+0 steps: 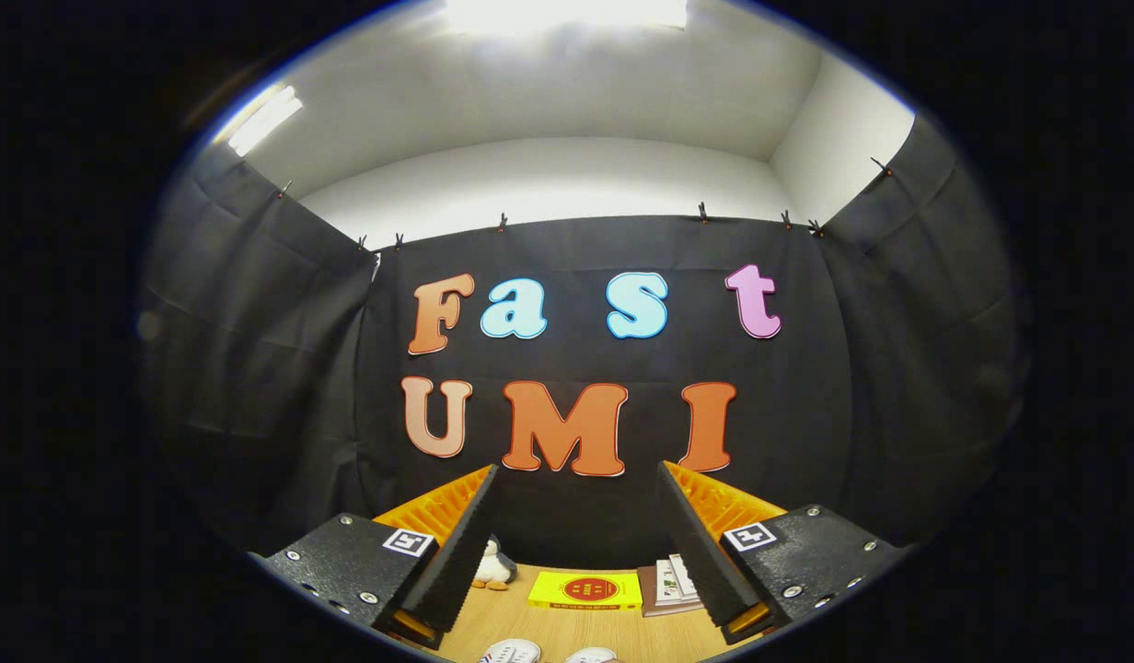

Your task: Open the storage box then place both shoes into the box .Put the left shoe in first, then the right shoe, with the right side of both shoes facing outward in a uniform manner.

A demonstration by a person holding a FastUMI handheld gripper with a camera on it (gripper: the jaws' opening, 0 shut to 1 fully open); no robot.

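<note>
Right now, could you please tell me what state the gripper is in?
Gripper: jaws open and holding nothing, raised above the wooden table, with the yellow box beyond them.

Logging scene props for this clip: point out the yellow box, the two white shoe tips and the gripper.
yellow box (585, 590), gripper view, top face, beyond the fingers.
white shoe tips (512, 653), gripper view, on the left one's toe.
gripper (576, 525), gripper view, open gap between the fingertips.
</note>
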